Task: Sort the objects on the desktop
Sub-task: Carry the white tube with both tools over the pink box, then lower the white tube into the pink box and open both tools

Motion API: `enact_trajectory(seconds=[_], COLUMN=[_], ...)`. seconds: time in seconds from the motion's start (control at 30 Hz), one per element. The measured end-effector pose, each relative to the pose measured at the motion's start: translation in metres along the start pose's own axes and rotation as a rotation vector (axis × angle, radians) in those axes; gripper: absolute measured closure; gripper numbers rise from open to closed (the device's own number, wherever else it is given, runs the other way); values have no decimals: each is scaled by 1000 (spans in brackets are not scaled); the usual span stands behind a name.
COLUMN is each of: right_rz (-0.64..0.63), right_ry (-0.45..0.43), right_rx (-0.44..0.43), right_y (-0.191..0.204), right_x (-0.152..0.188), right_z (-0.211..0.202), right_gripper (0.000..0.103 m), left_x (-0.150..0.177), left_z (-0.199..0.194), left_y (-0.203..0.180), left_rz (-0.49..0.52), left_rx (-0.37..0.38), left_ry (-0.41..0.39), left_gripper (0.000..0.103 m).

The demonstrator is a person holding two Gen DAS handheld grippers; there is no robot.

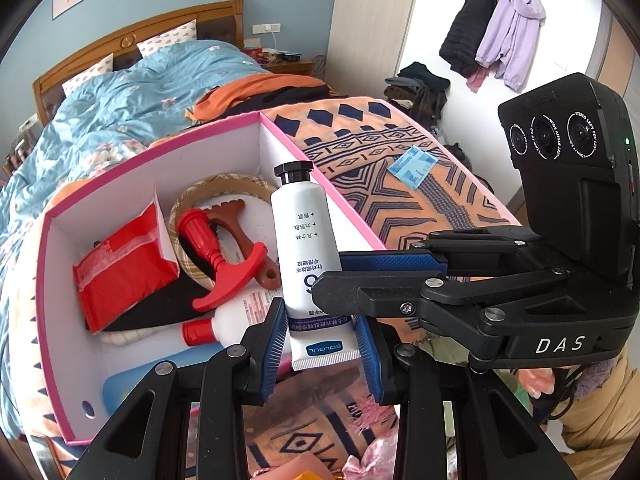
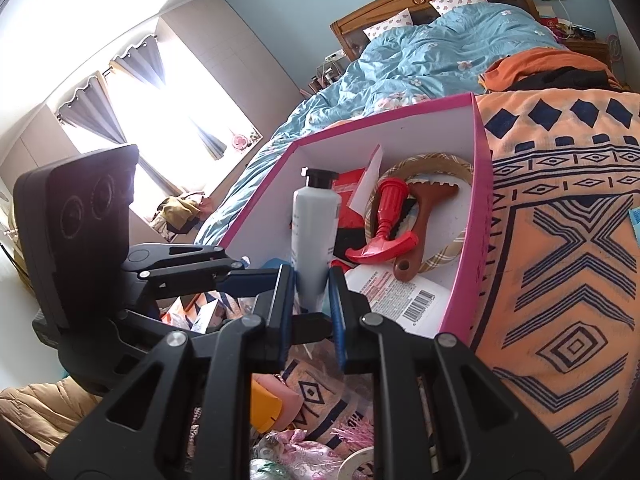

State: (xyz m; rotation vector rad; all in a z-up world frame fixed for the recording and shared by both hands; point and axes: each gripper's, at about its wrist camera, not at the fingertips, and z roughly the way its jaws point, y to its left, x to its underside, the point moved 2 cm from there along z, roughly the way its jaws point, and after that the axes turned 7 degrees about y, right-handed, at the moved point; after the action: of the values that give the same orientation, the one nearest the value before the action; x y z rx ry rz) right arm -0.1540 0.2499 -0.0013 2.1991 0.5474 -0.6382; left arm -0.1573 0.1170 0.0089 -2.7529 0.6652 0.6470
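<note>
Blue-walled bedroom (image 2: pixel 280 8): wooden bed (image 2: pixel 424 0) with blue quilt (image 2: pixel 420 60), bright curtained window (image 2: pixel 160 120).

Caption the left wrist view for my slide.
Left claw grips a white tube by its crimped end above a pink box, while the right claw pinches it.

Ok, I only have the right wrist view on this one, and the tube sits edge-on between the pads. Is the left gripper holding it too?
Observer: Yes. The left wrist view shows the left gripper clamped on the white tube at its flat crimped end.
Reviewer: Any marking on its face?
Observer: A blue label reading EOLGUL near the crimp, with lines of print above it.
Reviewer: And where does my gripper sit on it?
Observer: The right gripper comes in from the right and grips the tube just above the left pads.
</note>
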Motion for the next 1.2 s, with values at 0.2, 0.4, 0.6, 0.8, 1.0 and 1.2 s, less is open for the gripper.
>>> enact_trajectory(seconds=[0.2,0.4,0.6,0.8,1.0,1.2], right_rz=[-3,-5,0,13,21,19], right_ry=[-4,-5,-5,-4,-11,19], right_rx=[6,16,26,35,47,50], right_y=[-2,-4,-9,-14,-19,-21], right_x=[-7,-14,-20,-26,-32,-40], right_z=[-1,-1,2,4,4,14], right_gripper=[84,84,84,84,86,86], left_x=[-8,-15,-20,-25,-28,-37], left_z=[2,5,11,21,36,45], left_y=[3,6,9,14,20,20], left_rz=[-3,-16,-30,-53,-79,-97], left_rx=[-8,-12,-20,-25,-26,44], left_ry=[-4,-2,6,23,57,76], left_gripper=[69,69,69,70,70,81])
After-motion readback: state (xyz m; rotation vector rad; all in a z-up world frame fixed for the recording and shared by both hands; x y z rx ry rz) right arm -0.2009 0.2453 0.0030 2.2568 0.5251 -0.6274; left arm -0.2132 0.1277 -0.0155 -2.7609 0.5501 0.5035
